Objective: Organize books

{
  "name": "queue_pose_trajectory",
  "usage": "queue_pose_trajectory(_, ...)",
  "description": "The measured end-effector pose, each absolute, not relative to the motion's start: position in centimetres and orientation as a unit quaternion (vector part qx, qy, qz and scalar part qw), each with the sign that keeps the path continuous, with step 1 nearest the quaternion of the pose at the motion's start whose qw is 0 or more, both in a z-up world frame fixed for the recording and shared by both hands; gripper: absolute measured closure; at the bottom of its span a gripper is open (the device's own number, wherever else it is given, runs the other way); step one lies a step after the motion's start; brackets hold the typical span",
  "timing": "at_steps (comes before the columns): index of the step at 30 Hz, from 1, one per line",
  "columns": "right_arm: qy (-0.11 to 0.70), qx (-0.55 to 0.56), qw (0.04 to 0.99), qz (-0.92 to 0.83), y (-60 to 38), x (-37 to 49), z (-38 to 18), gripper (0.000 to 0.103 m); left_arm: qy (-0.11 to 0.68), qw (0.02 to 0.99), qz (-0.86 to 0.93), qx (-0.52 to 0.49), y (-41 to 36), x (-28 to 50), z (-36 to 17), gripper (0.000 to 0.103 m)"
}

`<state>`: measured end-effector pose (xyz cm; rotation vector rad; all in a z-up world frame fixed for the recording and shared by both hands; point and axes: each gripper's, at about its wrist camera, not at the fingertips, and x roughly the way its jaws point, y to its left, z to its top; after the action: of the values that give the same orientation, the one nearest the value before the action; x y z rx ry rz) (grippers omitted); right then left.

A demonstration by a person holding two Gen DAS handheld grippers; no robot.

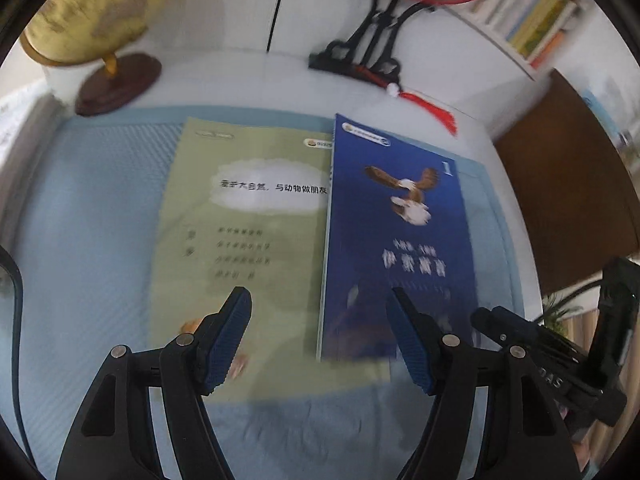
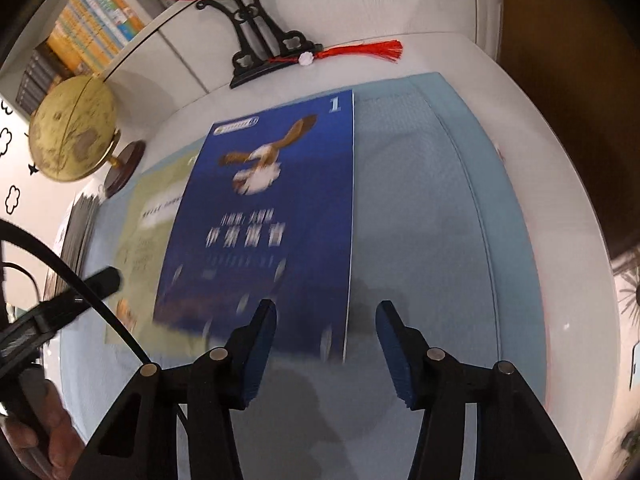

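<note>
A green book (image 1: 240, 240) lies flat on a light-blue mat (image 1: 80, 240). A blue book with an eagle on its cover (image 1: 396, 240) rests on the green book's right part. My left gripper (image 1: 317, 294) hovers open over both books' near ends, nothing between its fingers. The right gripper (image 1: 540, 344) shows at the right of that view. In the right wrist view the blue book (image 2: 272, 220) covers most of the green book (image 2: 136, 248). My right gripper (image 2: 326, 306) stands open above the blue book's near right corner, pads clear of it.
A yellow globe (image 1: 92, 12) on a dark base stands at the mat's far left. A black fan stand (image 1: 360, 60) with a red tassel sits at the back. Shelved books (image 1: 532, 16) are behind, a brown panel (image 1: 568, 184) at right. A hand (image 2: 40, 432) holds the left gripper (image 2: 80, 292).
</note>
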<state>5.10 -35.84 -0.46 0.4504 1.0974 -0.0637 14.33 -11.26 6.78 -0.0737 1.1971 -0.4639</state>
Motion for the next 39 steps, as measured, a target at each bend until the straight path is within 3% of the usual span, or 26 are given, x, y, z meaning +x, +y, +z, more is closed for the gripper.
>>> queue_pose_trajectory(8, 0.507, 0.199, 0.838, -0.012, -35.7, 8.1, -1.6, 0.052, 0.576, 0.781, -0.237, -0.041, -13.4, 15.2, 4.7, 0.036)
queue_pose_trajectory(10, 0.506, 0.196, 0.840, -0.007, -35.1, 8.1, -1.6, 0.051, 0.579, 0.772, -0.259, -0.051, -13.9, 15.1, 4.7, 0.042)
queue_pose_trajectory(14, 0.511, 0.193, 0.838, -0.002, -34.4, 7.3, -1.4, 0.049, 0.578, 0.769, -0.269, -0.045, -13.3, 12.9, 5.5, 0.042)
queue_pose_trajectory(25, 0.553, 0.155, 0.818, 0.038, -28.6, -5.0, -1.4, 0.045, 0.629, 0.718, -0.293, -0.054, -6.0, 0.5, 3.8, 0.042)
queue_pose_trajectory(27, 0.560, 0.136, 0.816, 0.040, -27.8, -6.3, -1.4, 0.045, 0.617, 0.737, -0.273, -0.040, -5.2, -0.8, 3.8, 0.050)
queue_pose_trajectory(32, 0.567, 0.133, 0.813, 0.017, -27.7, -7.2, -1.5, 0.045, 0.598, 0.759, -0.258, 0.001, -5.7, -1.0, 3.5, 0.052)
queue_pose_trajectory(39, 0.543, 0.176, 0.821, 0.024, -27.8, -7.9, -1.9, 0.043, 0.579, 0.735, -0.329, -0.127, -4.1, 0.2, 6.3, 0.057)
